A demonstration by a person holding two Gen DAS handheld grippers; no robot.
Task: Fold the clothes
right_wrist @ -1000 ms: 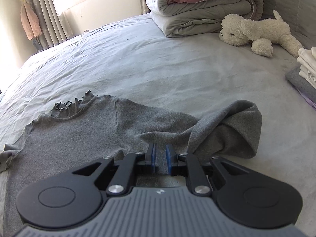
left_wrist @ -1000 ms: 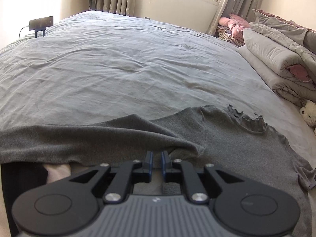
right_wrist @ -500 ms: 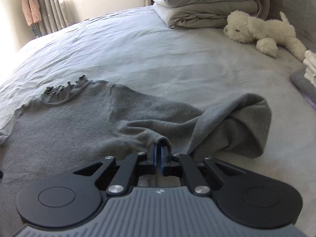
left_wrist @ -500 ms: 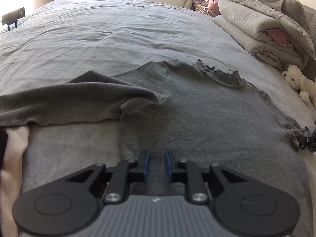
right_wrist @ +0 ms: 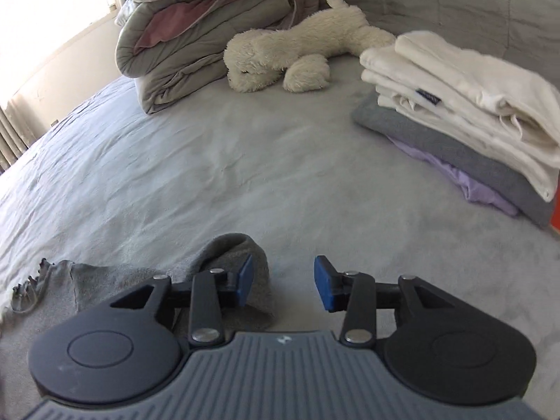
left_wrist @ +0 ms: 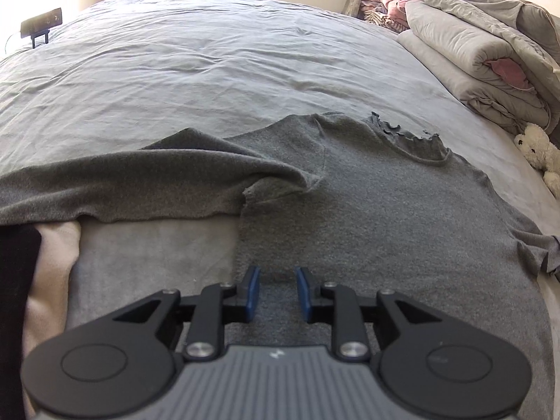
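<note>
Grey sweater (left_wrist: 385,217) lies flat on the bed (left_wrist: 210,80), ruffled collar far side. Left gripper (left_wrist: 277,292) over its hem, right gripper (right_wrist: 283,281) beside its bunched sleeve (right_wrist: 241,255) — both opening, empty. Risk: sleeve stays bunched, fold goes lumpy.

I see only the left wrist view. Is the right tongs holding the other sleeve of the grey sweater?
Observer: No. The right tongs are opening, with nothing between the pads; the sleeve lies beside the left pad.
Operator: Is anything on the bed to the right of it?
Observer: Yes, a stack of folded clothes, white pieces on top of grey and lilac.
Operator: Is the plush toy near that stack?
Observer: It is. The white plush toy lies between the stack and the rolled duvet.
</note>
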